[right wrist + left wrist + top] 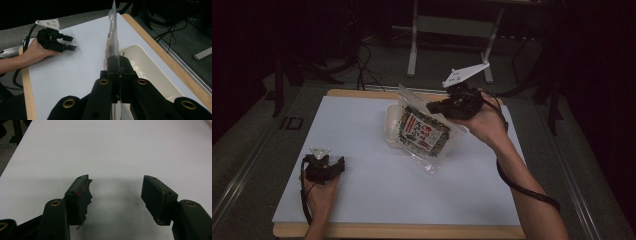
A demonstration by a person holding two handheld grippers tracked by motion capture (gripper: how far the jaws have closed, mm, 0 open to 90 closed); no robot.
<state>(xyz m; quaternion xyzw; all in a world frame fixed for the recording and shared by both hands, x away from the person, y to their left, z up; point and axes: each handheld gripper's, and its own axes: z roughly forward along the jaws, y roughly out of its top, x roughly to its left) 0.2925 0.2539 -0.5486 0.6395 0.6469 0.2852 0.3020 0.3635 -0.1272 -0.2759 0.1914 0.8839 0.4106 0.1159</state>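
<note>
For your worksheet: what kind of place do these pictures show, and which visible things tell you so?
Probably a lab or recording workspace, not a home: a white board laid on a wooden table, loose cables on the dark floor, and a metal stand behind.

The left black two-jaw tool (pixel 326 167) rests low in the left hand (pixel 319 192), jaws spread wide apart — nothing between them. The right black two-jaw tool (pixel 447 106) is raised in the right hand (pixel 484 122), forearm angled up, jaws pressed together — pinching a clear plastic bag (pixel 424 130).
</note>
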